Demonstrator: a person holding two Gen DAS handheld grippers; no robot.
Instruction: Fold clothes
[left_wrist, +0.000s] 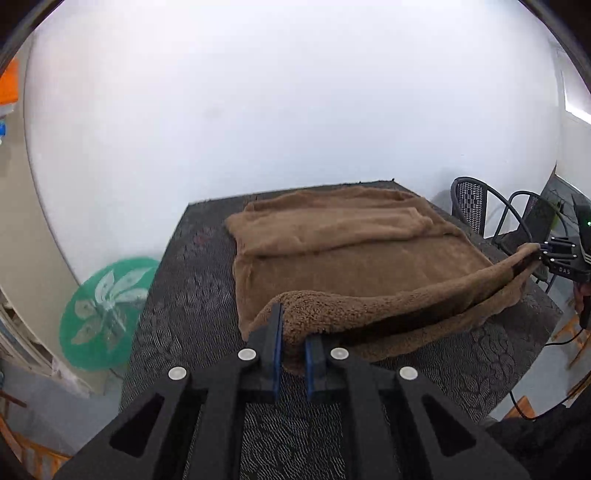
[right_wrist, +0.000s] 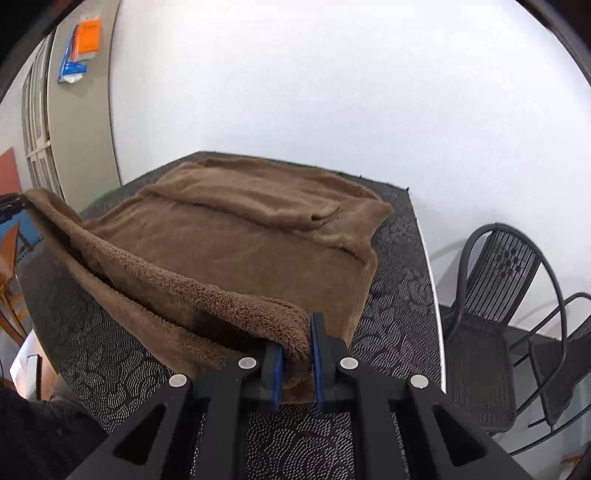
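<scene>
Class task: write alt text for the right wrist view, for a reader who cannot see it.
The right gripper pinches the near corner of a fuzzy brown garment, lifting its near edge off a dark patterned table. The left gripper holds the other end of that edge at far left; black metal chairs stand to the right.

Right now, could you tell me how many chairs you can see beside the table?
2: one black mesh chair stands just right of the table, and a second chair sits nearer the frame's right edge, partly cut off; others may be hidden.
</scene>
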